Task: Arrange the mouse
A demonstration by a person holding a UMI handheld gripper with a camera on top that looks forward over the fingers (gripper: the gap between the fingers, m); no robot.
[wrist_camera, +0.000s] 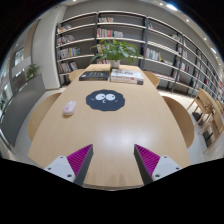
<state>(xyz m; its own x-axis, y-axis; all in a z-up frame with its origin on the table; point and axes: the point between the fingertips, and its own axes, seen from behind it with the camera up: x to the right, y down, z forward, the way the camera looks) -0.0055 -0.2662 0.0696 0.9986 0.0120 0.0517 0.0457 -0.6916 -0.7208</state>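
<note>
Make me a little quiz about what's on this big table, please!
1. True or false: the mouse is lying on the round dark mouse pad.
2. What stands at the far end of the wooden table, in front of the bookshelves?
A. a potted plant
B. a lamp
C. a computer screen
3. Fill in: the gripper has its fingers ____, with nothing between them.

Key:
1. False. The mouse sits on the bare table, off to the side of the mouse pad.
2. A. The potted plant stands there, behind some books.
3. Open. Both the mouse and the mouse pad lie well beyond the fingers.
</note>
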